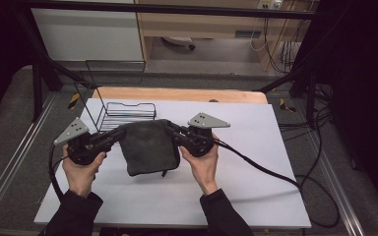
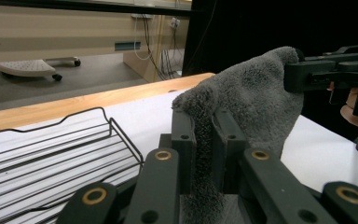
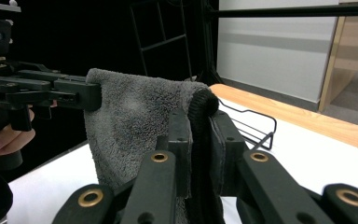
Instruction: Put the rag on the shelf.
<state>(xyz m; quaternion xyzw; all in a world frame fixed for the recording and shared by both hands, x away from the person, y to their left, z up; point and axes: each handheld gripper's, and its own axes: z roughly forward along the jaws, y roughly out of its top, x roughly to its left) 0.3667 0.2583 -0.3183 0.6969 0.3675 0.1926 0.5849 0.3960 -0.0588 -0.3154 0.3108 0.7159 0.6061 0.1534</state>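
High view, cloth: a dark grey cloth (image 1: 147, 146) is held up between the two grippers, hanging down in front of the white table (image 1: 256, 162); its lower edge appears to be just above the tabletop, though this cannot be told for certain
High view, left gripper: the left gripper (image 1: 114, 136) is clamped on the cloth's upper left corner
High view, right gripper: the right gripper (image 1: 173, 132) is clamped on the upper right corner
High view, rack: a black wire rack (image 1: 128, 114) is seen on the table just behind the cloth

Left gripper view, jaws: the jaws are drawn narrow, with a fold of cloth (image 2: 251, 93) pinched between them
Left gripper view, far corner: the cloth's other corner is gripped by the right gripper (image 2: 292, 74) at the upper right
Left gripper view, rack: the wire rack (image 2: 51, 149) lies to the left on the table

Right gripper view, jaws: the jaws are closed narrow on a thick hemmed edge of the cloth (image 3: 130, 121)
Right gripper view, far corner: the opposite corner is held by the left gripper (image 3: 93, 95), with fingers (image 3: 0, 140) seen below it
Right gripper view, rack: part of the wire rack (image 3: 256, 126) is seen behind the jaws
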